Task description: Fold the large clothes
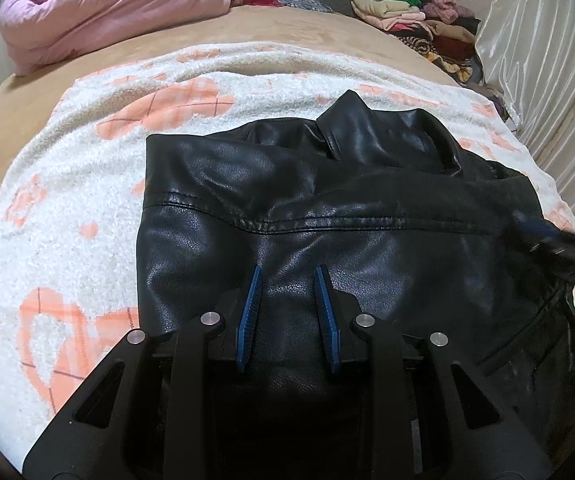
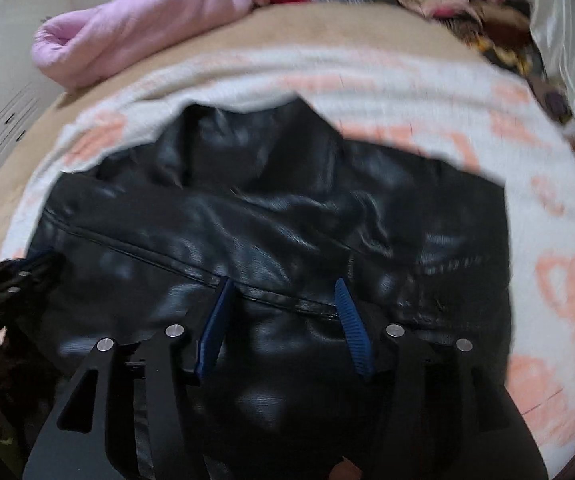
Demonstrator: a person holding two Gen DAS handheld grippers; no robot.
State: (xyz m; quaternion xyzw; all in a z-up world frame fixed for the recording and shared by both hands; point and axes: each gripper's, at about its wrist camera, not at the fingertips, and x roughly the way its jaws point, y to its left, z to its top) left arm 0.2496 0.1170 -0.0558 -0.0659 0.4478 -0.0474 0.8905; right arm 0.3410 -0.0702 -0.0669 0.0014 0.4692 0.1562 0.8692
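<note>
Jacket: black leather jacket (image 1: pixel 327 208), spread flat with the back up, collar (image 1: pixel 351 120) toward the far edge of the bed; a stitched seam (image 1: pixel 327 226) crosses from side to side.
Place: on a white fleece blanket (image 1: pixel 67 200) with orange checked hearts, in the middle of the bed.
Left gripper (image 1: pixel 288 268): low over the near half of the jacket, below the seam; blue fingers (image 1: pixel 250 320) narrowly parted, nothing between them, leather visible in the gap.
Right gripper (image 2: pixel 283 280): over the right half of the jacket at the seam; blue fingers (image 2: pixel 351 324) spread wider, nothing pinched; view smeared by motion.
Cross view: right gripper shows as a blurred dark shape with a blue tip at the right edge of the left wrist view (image 1: pixel 543 236); left gripper's black frame at the left edge of the right wrist view (image 2: pixel 3 280).
Bed: tan sheet (image 1: pixel 247 24) bare beyond the blanket.
Far left corner: rolled pink quilt (image 1: pixel 107 4).
Far right corner: heap of mixed clothes (image 1: pixel 415 20), green, beige, pink and dark red.
Right side: shiny cream curtain (image 1: pixel 547 60).
</note>
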